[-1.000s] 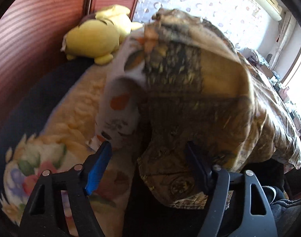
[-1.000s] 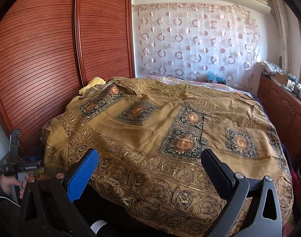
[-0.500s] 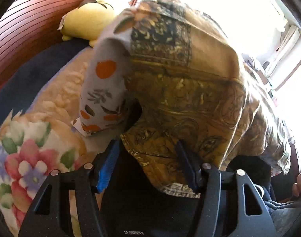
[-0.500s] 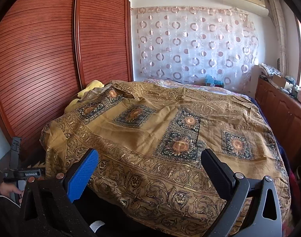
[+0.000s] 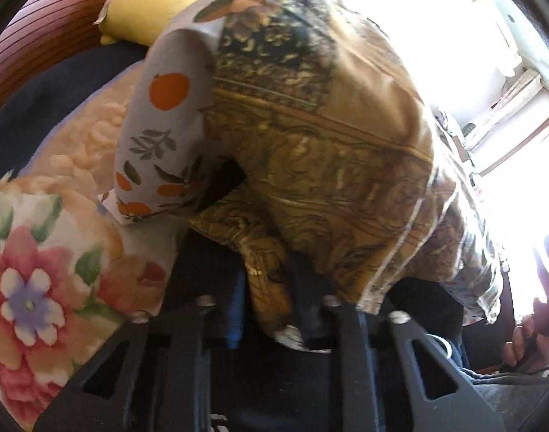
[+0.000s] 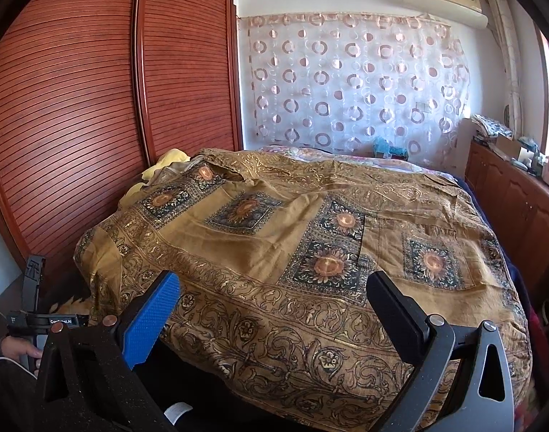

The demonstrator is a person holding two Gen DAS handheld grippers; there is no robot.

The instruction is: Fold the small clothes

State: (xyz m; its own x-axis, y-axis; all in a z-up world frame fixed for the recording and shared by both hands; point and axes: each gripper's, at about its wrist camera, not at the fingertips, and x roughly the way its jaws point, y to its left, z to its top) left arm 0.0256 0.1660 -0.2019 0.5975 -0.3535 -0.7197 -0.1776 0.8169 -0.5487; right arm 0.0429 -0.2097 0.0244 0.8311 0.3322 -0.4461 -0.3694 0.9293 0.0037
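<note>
A large golden-brown patterned cloth [image 6: 310,237] with sunflower squares is spread over the bed. In the left wrist view its corner [image 5: 271,284] hangs down and my left gripper [image 5: 271,309] is shut on it. A white pillow with orange fruit print [image 5: 163,133] pokes out from under the cloth just beyond. My right gripper [image 6: 271,309] is open and empty, held above the near edge of the cloth. The left gripper also shows at the far left of the right wrist view [image 6: 33,309], held in a hand.
A yellow plush toy [image 5: 155,3] lies by the red-brown slatted wardrobe doors [image 6: 94,108]. A floral blanket [image 5: 33,270] lies left of the pillow. A patterned curtain [image 6: 353,82] hangs behind the bed. Wooden cabinets [image 6: 508,194] run along the right wall.
My left gripper moved in on the hanging corner of the golden cloth and closed on it. My right gripper stayed open and rose slightly.
</note>
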